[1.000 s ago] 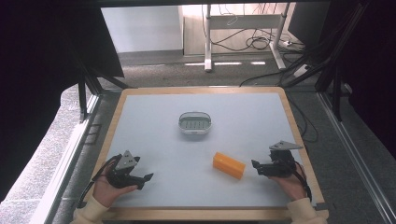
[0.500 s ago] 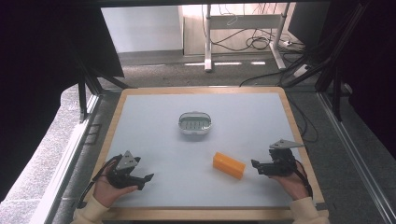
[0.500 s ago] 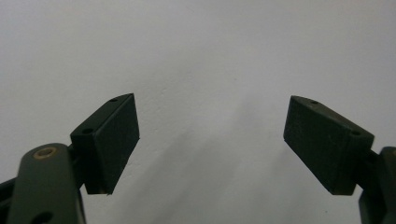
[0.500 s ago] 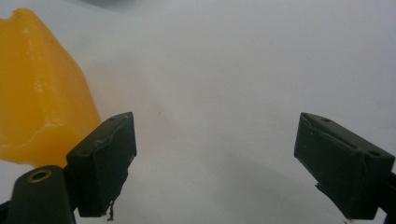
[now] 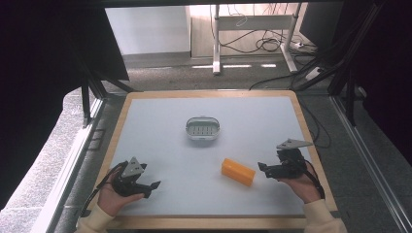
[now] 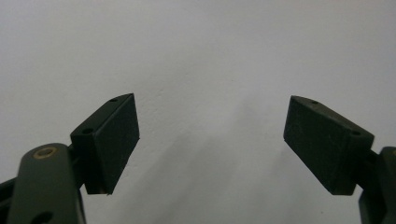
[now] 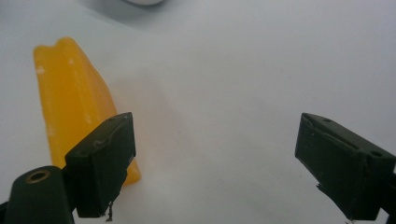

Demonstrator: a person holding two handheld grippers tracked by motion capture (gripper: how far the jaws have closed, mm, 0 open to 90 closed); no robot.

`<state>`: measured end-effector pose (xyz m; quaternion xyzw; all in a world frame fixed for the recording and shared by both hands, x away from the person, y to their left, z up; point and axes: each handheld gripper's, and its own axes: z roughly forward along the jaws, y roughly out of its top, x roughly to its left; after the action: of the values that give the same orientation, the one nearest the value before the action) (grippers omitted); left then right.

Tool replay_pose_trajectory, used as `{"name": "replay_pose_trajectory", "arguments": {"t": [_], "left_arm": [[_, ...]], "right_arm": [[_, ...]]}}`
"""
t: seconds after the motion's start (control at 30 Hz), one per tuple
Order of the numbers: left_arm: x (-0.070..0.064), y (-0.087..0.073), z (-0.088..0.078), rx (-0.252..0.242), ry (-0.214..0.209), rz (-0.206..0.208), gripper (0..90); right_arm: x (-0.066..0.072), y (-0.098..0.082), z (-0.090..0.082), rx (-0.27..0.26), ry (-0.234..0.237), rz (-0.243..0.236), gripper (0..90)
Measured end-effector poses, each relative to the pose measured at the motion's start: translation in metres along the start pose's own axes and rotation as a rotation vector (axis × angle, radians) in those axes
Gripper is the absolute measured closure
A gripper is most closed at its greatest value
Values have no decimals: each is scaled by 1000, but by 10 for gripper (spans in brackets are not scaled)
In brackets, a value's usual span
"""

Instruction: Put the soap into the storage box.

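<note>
Orange block [image 5: 238,172] is seen lying flat on the pale tabletop [image 5: 160,131], right of centre and toward the near edge, its long axis angled from upper left to lower right. In the right gripper view the block [image 7: 74,102] is found at the left, partly behind the left jaw, not between the jaws — no contact can be made out.

Right gripper [image 5: 265,168] is held low over the tabletop near the right edge, just beside the block's right end, jaws pointed toward the block. Its jaws are spread wide with bare tabletop between them [image 7: 215,163]; nothing is gripped. The right hand [image 5: 301,182] is wrapped around the body, with the grey three-cornered plate [image 5: 293,143] on top.

Left gripper [image 5: 150,187] is held near the near-left corner of the tabletop, well apart from the block. Its jaws are also spread wide [image 6: 210,149] — plain tabletop is seen between them, nothing held. The left hand [image 5: 112,194] is closed around it.

Small grey oval dish [image 5: 202,128] with a slotted insert is placed near the centre of the tabletop, well apart from both grippers, beyond the block toward the far edge. A wooden rim [image 5: 311,141] is seen framing the tabletop.
</note>
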<state>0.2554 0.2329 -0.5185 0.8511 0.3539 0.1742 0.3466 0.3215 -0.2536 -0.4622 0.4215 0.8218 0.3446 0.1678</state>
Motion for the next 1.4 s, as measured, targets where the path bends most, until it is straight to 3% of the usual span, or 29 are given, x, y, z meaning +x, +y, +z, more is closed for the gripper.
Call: {"name": "replay_pose_trajectory", "arguments": {"t": [0.1,0.27,0.63,0.87,1.1,1.4], "left_arm": [[1,0,-2,-6,-2,0,183],[2,0,-3,-11,-3,0,183],[0,1,-2,-14,-1,-8,183],[-1,1,-2,-16,2,-6,183],[0,1,-3,-18,2,-7,183],[0,1,-3,-17,3,-4,183]], "right_arm": [[6,9,-4,0,-12,-24,118],[18,22,-9,24,34,-60,110],[29,38,-19,12,67,-97,161],[36,43,-20,8,84,-105,168],[52,50,-19,34,113,-154,185],[58,56,-13,62,132,-161,214]]}}
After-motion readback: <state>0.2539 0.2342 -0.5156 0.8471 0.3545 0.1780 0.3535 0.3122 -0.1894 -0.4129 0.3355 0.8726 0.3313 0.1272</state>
